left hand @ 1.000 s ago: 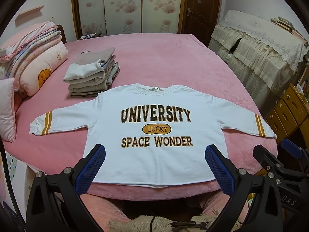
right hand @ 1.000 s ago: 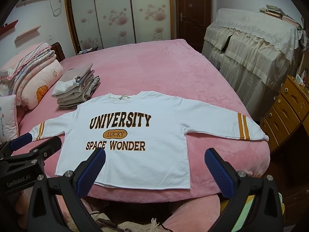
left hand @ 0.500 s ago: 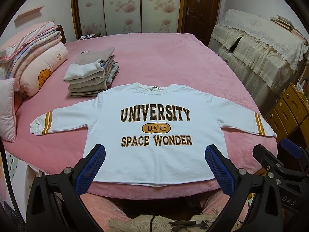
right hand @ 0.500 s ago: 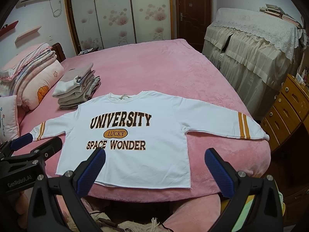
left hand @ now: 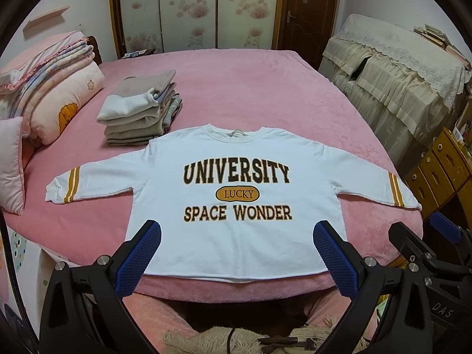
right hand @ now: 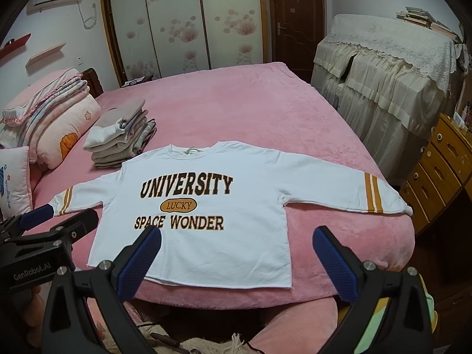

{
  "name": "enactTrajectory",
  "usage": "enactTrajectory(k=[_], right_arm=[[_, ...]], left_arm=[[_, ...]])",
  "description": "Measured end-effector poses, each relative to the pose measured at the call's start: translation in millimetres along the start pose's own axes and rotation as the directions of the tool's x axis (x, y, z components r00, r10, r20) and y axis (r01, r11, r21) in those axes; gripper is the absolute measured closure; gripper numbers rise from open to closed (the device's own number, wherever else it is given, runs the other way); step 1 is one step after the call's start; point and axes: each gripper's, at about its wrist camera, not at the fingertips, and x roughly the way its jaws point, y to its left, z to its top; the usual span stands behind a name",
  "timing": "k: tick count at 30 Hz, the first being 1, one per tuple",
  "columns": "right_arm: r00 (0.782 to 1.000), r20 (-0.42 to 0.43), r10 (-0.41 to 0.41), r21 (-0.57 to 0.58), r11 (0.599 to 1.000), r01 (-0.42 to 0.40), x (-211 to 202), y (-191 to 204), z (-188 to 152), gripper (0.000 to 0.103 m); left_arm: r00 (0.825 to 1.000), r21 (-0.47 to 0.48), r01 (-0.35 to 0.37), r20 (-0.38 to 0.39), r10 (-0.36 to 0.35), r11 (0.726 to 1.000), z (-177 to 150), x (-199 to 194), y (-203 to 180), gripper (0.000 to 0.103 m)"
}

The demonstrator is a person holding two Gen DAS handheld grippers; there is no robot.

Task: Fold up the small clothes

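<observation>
left claw (left hand: 234, 237) spread wide | right claw (right hand: 236, 240) spread wide | sweatshirt (left hand: 236, 236) flat, hem at bed (left hand: 236, 88) edge

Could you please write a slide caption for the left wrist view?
Open left tongs hover before a white sweatshirt spread flat on the pink bed.

Before me: a pink bed (left hand: 236, 88), rolled quilts (left hand: 59, 88) and a pillow (left hand: 11, 165) at its head, floral wardrobe doors (right hand: 183, 20) behind, a lace-draped cabinet (right hand: 389, 67) and wooden drawers (right hand: 442, 171) alongside.
</observation>
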Motion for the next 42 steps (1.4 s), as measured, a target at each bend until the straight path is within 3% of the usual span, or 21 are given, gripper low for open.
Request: enactTrajectory(k=[9, 21, 30, 35, 42], right_arm=[[0.998, 0.062, -0.012, 0.0, 1.0, 0.012, -10, -14, 8, 0.0], [0.988, 0.153, 0.003, 0.043, 0.999, -0.01, -35, -63, 47, 0.0], [0.95, 0.307, -0.05, 0.068, 0.997, 0.03, -63, -104, 71, 0.0], [0.921, 0.38, -0.086, 0.044, 0.996, 0.075, -77, -125, 77, 0.0], [0.926, 0.359, -0.114, 0.087, 0.992, 0.089, -73, -162, 79, 0.0]], left_arm=[[1.0, 0.048, 0.003, 0.003, -0.003, 0.999, 10, -1, -20, 0.001], [0.998, 0.043, 0.038, 0.057, -0.041, 0.998, 42, -16, -47, 0.001], [0.99, 0.072, 0.025, 0.133, -0.034, 0.997, 73, -29, -79, 0.001], [0.985, 0.109, 0.05, 0.159, -0.067, 0.993, 88, -30, -106, 0.001], [0.974, 0.132, 0.137, 0.161, -0.158, 0.982, 105, -17, -142, 0.001]])
